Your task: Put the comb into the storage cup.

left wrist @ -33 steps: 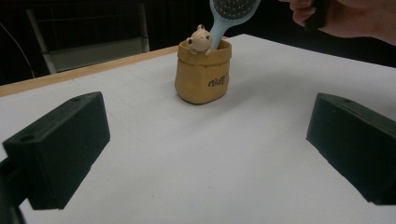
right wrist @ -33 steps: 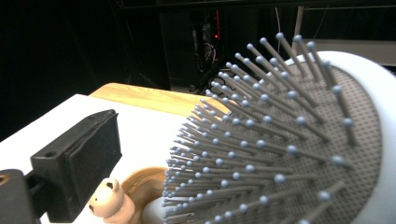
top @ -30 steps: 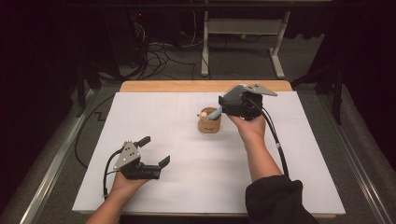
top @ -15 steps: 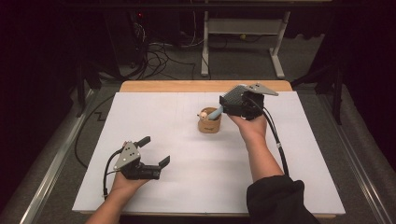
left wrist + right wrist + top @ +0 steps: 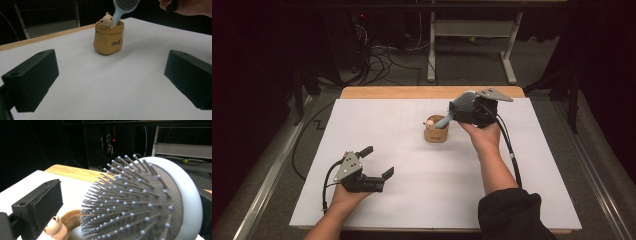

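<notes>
Pretty much nothing's moved in the last second: right tool (image 5: 462,111) stays clamped on the pale-blue round hairbrush (image 5: 150,205), handle inside the tan pouch-shaped holder (image 5: 436,132), worktop centre. Left tool (image 5: 374,162) idles at 7 o'clock, jaws apart; brush seemingly just needs releasing.

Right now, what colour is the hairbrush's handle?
Pale blue; the hairbrush shows it best in the left gripper view.

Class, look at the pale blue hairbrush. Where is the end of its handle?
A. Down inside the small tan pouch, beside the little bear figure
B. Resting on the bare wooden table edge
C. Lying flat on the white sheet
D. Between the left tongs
A: the hairbrush slants down into the tan pouch next to the bear figure, its head held in the right tongs.
</notes>
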Available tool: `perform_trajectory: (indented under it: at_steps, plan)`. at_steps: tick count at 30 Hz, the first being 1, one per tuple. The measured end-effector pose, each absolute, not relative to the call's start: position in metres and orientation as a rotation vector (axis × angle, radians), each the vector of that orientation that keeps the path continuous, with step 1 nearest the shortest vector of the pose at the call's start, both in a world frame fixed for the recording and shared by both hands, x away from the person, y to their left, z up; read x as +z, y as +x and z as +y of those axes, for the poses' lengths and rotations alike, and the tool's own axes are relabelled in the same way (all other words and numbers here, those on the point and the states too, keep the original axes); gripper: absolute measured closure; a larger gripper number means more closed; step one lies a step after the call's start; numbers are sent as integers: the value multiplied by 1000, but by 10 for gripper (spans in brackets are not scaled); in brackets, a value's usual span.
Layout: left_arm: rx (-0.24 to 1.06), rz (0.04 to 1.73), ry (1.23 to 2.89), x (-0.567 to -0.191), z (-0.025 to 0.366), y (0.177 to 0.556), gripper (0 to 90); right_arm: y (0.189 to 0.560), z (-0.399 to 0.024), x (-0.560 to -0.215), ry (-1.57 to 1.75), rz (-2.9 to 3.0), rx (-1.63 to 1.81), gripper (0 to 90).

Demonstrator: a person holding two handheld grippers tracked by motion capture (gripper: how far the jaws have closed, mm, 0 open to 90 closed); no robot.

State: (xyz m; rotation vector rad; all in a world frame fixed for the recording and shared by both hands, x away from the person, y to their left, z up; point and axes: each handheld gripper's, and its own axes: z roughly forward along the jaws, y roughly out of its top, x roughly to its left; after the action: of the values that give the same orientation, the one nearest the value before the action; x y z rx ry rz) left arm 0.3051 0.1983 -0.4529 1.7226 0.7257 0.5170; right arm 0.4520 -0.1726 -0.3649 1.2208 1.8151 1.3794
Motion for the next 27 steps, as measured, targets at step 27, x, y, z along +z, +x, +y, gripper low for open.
perform_trajectory:
  at_steps: [27]
  plan:
    - [516, 751, 1699, -452, 203, 309, 0, 426, -185, -369, 1182, 1833, 1329, 3]
